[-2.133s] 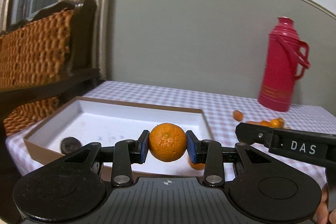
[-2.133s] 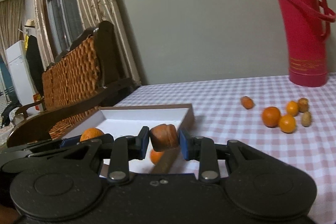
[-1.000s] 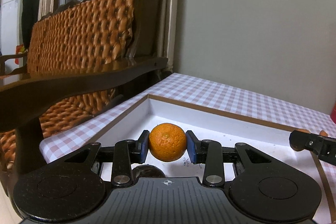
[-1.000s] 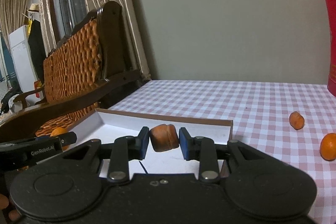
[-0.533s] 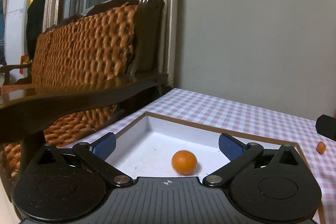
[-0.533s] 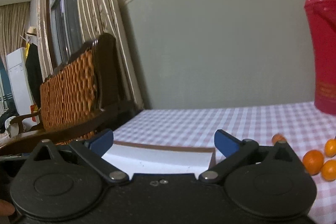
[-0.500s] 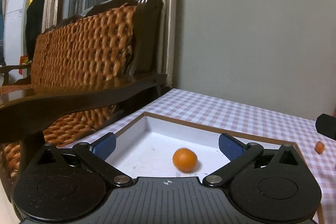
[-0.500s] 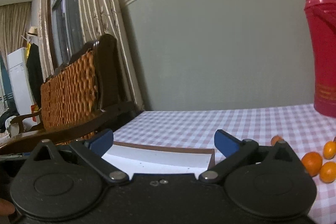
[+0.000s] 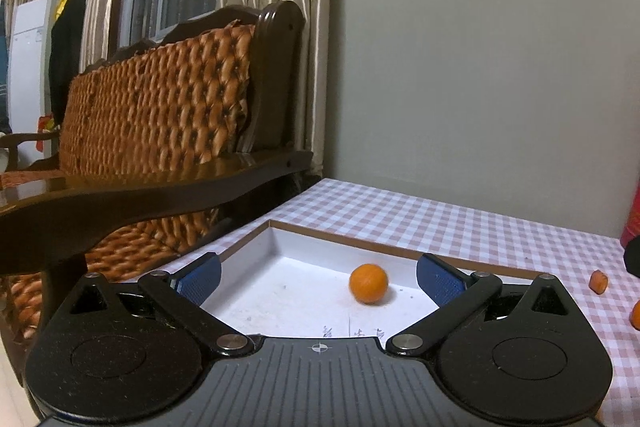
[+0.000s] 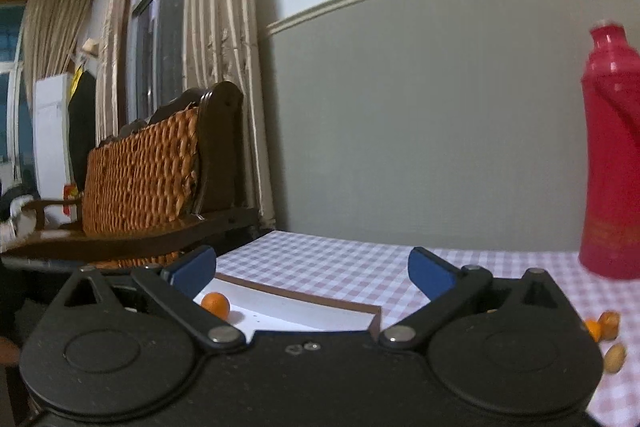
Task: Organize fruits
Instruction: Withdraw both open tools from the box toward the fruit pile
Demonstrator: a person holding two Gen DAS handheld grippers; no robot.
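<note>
Orange (image 9: 368, 283) loose in tray (image 9: 400, 255); left gripper (image 9: 318, 277), right gripper (image 10: 312, 269) both spread wide, empty.

Red flask (image 10: 612, 163) standing on the checked surface (image 9: 460, 223) by the grey wall (image 9: 480, 87), woven wooden bench (image 9: 160, 123) sitting beside it, curtains (image 9: 280, 7) hanging behind, white fridge (image 9: 28, 63) standing far left.

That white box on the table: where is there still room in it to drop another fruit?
Most of the white box floor is bare: the whole stretch from its near-left wall to the lone orange, which sits toward the far right. Outside, loose fruits cluster on the checked cloth near the red flask.
</note>
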